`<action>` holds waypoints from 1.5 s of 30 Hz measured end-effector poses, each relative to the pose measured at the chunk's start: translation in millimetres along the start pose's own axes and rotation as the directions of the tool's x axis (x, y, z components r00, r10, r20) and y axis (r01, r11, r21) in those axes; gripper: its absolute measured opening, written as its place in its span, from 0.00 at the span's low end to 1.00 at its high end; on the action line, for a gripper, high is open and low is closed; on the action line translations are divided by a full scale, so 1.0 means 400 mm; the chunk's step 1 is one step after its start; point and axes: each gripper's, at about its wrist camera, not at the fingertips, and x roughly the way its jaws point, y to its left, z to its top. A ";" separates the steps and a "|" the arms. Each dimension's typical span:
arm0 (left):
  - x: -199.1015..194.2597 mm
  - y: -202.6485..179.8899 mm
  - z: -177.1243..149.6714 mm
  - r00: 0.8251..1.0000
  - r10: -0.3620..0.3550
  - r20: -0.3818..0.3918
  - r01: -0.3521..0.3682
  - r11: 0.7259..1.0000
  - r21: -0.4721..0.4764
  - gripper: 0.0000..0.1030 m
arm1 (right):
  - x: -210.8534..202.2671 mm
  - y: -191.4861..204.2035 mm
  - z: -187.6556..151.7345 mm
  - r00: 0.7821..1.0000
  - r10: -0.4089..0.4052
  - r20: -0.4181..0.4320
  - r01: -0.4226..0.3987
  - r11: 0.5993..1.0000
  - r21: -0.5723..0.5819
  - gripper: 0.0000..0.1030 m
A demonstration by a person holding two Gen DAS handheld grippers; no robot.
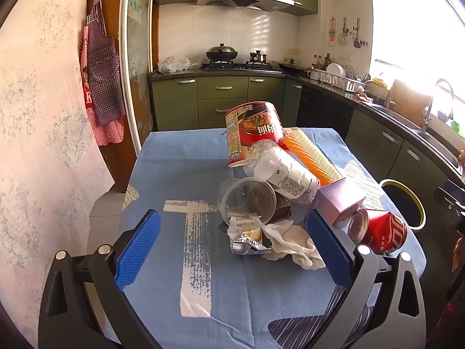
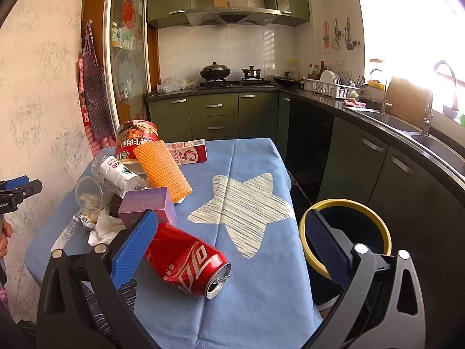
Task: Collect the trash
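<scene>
A pile of trash lies on the blue tablecloth [image 1: 162, 180]: a red noodle cup [image 1: 252, 131], an orange foam sleeve [image 1: 314, 160], a crushed plastic bottle [image 1: 282, 171], a clear cup [image 1: 247, 200], a crumpled tissue [image 1: 293, 244], a foil wrapper [image 1: 247, 241], a purple box [image 1: 340, 200] and a dented red cola can [image 1: 377, 229]. My left gripper [image 1: 232, 241] is open around the tissue and wrapper. My right gripper [image 2: 229, 241] is open, with the cola can [image 2: 186, 258] between its fingers. A yellow-rimmed black bin [image 2: 345, 232] stands beside the table at right.
A milk carton [image 2: 189, 152] lies behind the foam sleeve. Green kitchen cabinets [image 2: 215, 116] and a stove stand at the back. A counter with sink [image 2: 407, 128] runs along the right. Aprons [image 1: 101, 78] hang on the left wall.
</scene>
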 end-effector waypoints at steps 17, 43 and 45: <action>0.005 -0.003 -0.003 1.000 -0.002 -0.007 0.002 1.000 0.003 0.96 | 0.005 0.003 -0.004 1.000 0.000 -0.003 0.000 1.000 -0.002 0.94; 0.030 0.004 0.010 1.000 0.004 -0.022 -0.003 1.000 0.010 0.96 | 0.034 0.006 -0.008 1.000 0.003 -0.025 -0.003 1.000 0.000 0.94; 0.039 0.008 0.014 1.000 0.003 -0.025 -0.003 1.000 0.008 0.97 | 0.041 0.007 -0.005 0.999 0.006 -0.033 -0.006 1.000 -0.001 0.94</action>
